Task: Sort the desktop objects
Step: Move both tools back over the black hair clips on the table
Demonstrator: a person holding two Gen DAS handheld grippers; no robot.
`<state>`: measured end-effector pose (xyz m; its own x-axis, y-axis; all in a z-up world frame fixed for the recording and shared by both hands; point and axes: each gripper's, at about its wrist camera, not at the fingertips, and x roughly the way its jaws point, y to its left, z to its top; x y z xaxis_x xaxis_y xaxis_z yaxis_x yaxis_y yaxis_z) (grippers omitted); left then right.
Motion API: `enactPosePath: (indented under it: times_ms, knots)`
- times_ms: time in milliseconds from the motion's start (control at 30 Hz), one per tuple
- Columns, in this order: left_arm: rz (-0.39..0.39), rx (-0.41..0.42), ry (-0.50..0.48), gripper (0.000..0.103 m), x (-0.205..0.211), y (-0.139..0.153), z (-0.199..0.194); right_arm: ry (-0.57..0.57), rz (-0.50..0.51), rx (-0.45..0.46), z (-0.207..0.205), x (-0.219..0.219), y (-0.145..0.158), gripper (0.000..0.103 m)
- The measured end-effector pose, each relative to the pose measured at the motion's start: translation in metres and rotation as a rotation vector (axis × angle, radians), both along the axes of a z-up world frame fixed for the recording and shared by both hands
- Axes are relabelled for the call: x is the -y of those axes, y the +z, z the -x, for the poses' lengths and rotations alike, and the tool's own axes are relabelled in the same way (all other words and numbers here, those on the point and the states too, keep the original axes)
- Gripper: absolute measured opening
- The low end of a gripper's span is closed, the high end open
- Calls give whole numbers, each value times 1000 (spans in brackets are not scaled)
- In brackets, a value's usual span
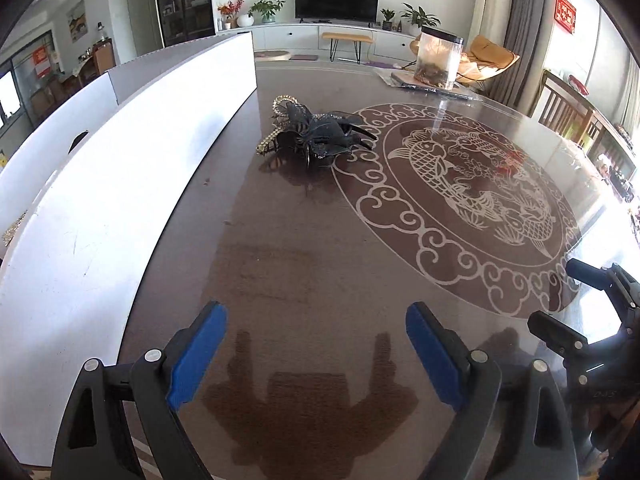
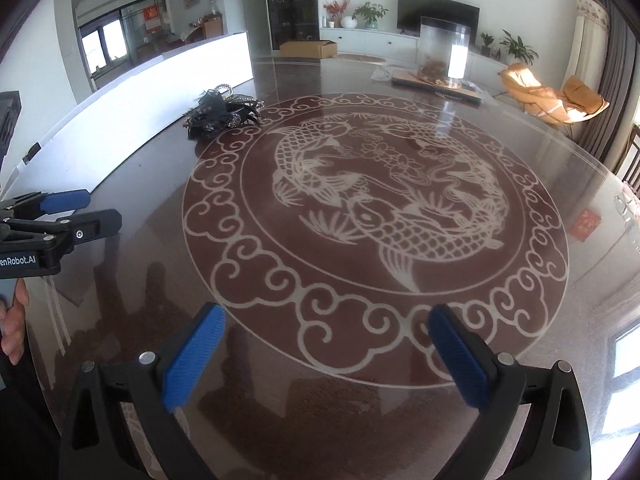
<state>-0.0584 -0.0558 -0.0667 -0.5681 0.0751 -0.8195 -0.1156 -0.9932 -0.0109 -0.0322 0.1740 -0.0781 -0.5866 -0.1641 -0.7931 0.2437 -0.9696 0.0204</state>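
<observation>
— So, where do your grippers stand?

— Both point down at the dark round table (image 2: 520, 320) near its close edge. My left gripper (image 1: 316, 354) has its jaws wide apart with only bare tabletop between the blue pads (image 1: 198, 354). My right gripper (image 2: 326, 360) is spread just as wide, over the near rim of the pale fish medallion (image 2: 374, 200), and holds nothing.

— And the things to sort?

— A tangled heap of black hair clips (image 1: 316, 138) with a beaded, sparkly piece lies well ahead of me, touching the far-left rim of the medallion, just beside the white box (image 1: 100, 200) along the table's left edge.

— Anything else on the table?

— A clear jar (image 2: 442, 54) on a flat board at the far edge, well apart from the heap.
</observation>
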Motion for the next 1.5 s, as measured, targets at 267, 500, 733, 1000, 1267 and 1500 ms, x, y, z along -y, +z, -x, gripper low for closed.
enactPosePath:
  times_ms: [267,500,733,1000,1267,1500]
  knots:
    - [20,-16,3,100,2,-17,-2,-21,-39,29,5,3,-7,103]
    - [15,-14,-6,103,2,-18,-1,-21,-35,29,5,2,-8,103]
    - [15,-14,-6,103,3,-17,-1,76,-35,27,48,20,-9,103]
    - [-4,-20,-2,103,4,-17,0,229,44,55,163,86,-3,103]
    - [9,-14,-3,103,-1,-18,4,306,60,102,208,158,-5,103]
    - [8,-13,-1,103,-1,-17,7,262,41,42,201,155,0,77]
